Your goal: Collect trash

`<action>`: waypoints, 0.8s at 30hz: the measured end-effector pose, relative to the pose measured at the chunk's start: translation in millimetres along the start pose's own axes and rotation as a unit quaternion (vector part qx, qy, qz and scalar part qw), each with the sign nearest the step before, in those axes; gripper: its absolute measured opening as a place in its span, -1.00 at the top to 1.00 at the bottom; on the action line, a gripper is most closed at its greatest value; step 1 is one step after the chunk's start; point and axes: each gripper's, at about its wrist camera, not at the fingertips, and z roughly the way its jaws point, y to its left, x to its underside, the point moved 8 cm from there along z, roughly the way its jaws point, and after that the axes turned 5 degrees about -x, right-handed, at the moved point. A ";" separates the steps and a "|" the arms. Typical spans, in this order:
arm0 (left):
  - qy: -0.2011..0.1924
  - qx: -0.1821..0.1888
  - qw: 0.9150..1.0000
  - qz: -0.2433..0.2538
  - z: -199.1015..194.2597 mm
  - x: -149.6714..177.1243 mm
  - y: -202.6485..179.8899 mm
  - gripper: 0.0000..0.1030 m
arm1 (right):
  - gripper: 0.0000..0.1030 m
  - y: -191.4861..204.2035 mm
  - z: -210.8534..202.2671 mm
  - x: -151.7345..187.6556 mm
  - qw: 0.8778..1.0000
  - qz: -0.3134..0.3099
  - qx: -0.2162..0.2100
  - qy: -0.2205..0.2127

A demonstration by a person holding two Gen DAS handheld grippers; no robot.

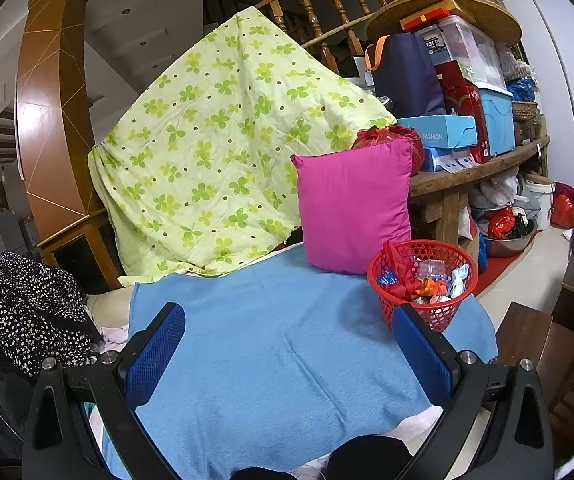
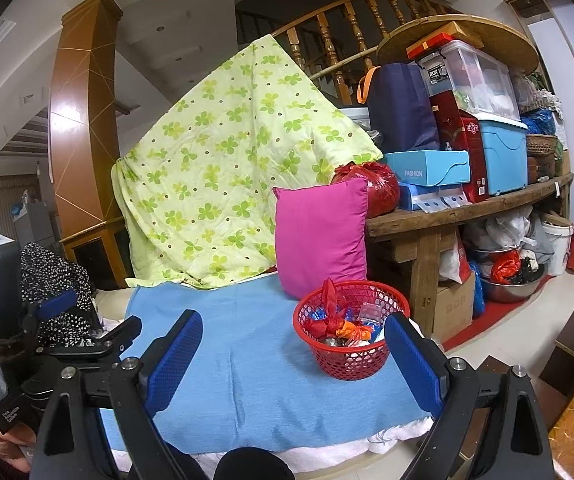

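The round red plastic mesh basket (image 2: 350,334) of trash sits just ahead-right of the empty, wide-spread right gripper (image 2: 293,354), on the blue blanket (image 2: 247,360).

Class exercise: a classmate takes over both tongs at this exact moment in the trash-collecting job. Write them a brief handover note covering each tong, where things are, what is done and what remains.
Left tongs: open, empty, above the light blue towel.
Right tongs: open, empty, also above the towel.
The round red plastic mesh basket stands on the towel's right side, in front of the magenta cushion. It already holds crumpled wrappers and a red plastic bag.
Done: the visible towel surface shows no loose trash.
Left: I see nothing obvious left to pick up here; check areas outside both views.
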 end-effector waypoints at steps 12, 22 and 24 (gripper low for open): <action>0.001 0.003 1.000 0.004 1.9 2.6 1.0 -0.99 | -0.83 -0.7 0.3 0.3 1.000 0.001 -0.001 0.000; 0.005 0.007 1.000 0.009 4.3 7.4 0.6 -0.99 | -0.83 0.2 1.2 0.0 1.000 0.003 0.001 -0.001; 0.006 0.007 1.000 0.011 6.6 8.7 1.2 -0.99 | -0.83 1.1 1.3 0.3 1.000 0.003 0.001 -0.001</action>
